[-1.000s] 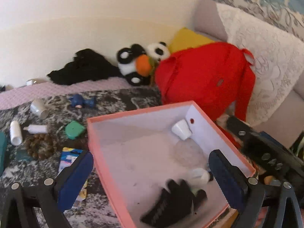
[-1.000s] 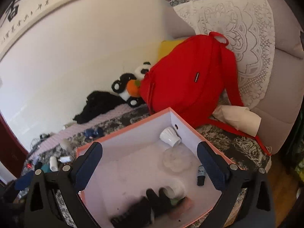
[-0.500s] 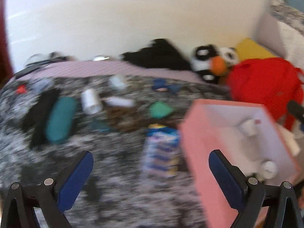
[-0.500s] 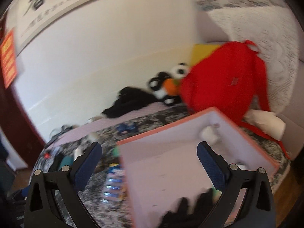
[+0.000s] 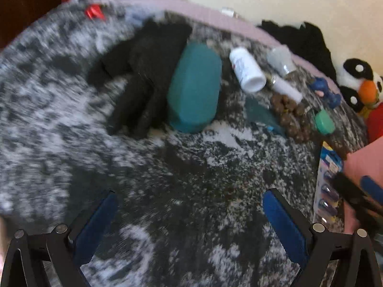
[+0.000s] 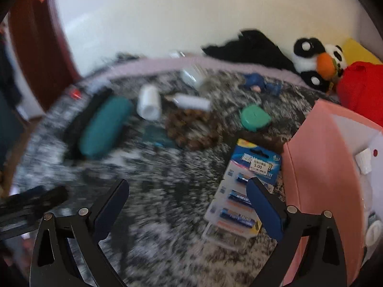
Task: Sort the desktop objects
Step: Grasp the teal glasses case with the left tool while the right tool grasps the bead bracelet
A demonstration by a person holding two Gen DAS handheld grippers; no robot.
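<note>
My left gripper point(image 5: 189, 217) is open and empty above the speckled dark cloth. Ahead of it lie a black glove point(image 5: 143, 71), a teal case point(image 5: 195, 88), a white bottle point(image 5: 246, 69), brown beads point(image 5: 289, 112) and a small green box point(image 5: 324, 122). My right gripper point(image 6: 188, 203) is open and empty, its right finger over a battery pack point(image 6: 249, 191). The pink box point(image 6: 328, 179) stands to its right. The teal case point(image 6: 105, 126), white bottle point(image 6: 149, 102), beads point(image 6: 191, 129) and green box point(image 6: 255, 117) lie beyond.
A small white tube point(image 6: 191, 101), a blue figure point(image 6: 259, 85), a panda plush point(image 6: 316, 64), a red backpack point(image 6: 363, 88) and black clothing point(image 6: 249, 47) sit at the back. The left gripper's arm point(image 6: 31, 203) shows at the right view's left edge. Both views are blurred.
Both grippers have swung left, away from over the pink box, to over the cloth with the loose objects. Both stayed open.
</note>
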